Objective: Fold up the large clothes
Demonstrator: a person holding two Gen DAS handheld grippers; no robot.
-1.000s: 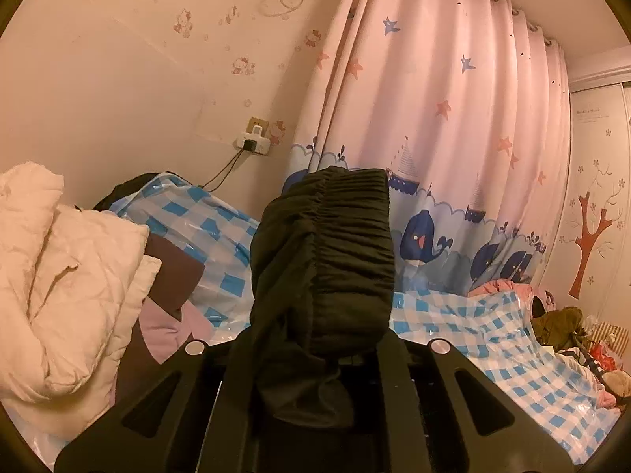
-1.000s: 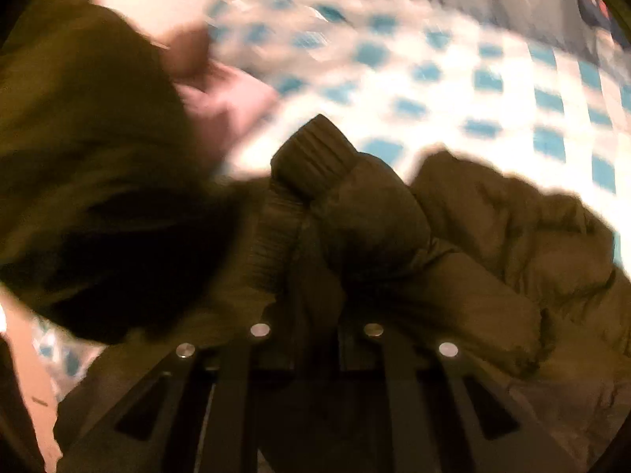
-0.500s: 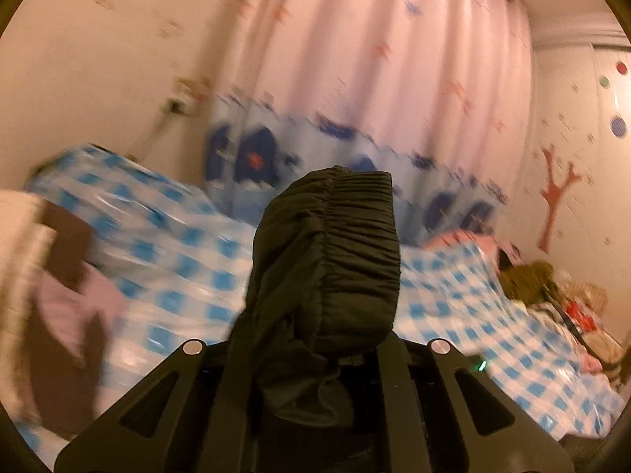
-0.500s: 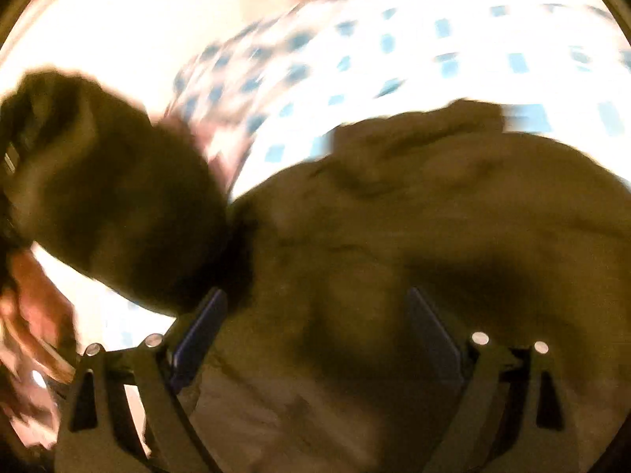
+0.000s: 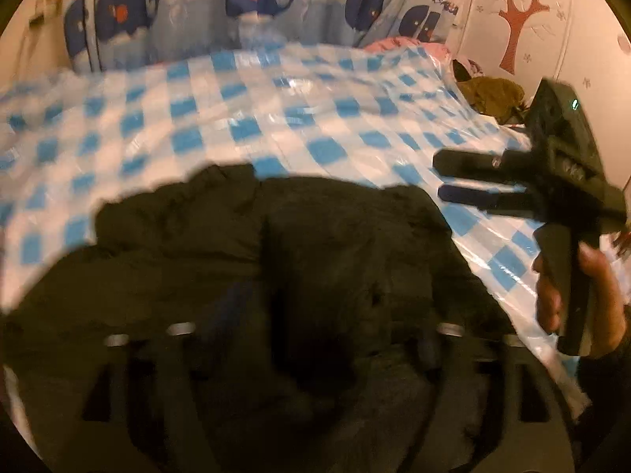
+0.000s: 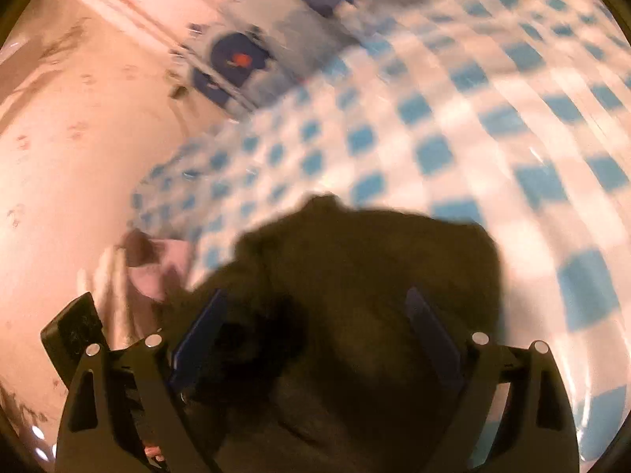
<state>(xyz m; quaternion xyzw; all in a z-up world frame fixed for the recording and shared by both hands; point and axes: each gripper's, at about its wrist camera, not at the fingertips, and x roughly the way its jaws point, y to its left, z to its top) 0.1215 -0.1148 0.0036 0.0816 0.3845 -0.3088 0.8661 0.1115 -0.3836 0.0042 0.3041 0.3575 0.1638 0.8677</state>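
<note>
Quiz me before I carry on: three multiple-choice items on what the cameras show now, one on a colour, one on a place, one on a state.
1. The checks on the bed cover are:
A. red
B. blue
C. green

2. The dark garment lies:
A. bunched on the bed cover
B. on a hanger
C. over the whale curtain

3. The right hand-held gripper is:
A. shut on the garment
B. shut on nothing
C. open

Answers:
1. B, blue squares alternate with white across the cover.
2. A, the cover shows around its far and side edges.
3. C, its two fingers stand clearly apart in both views.
</note>
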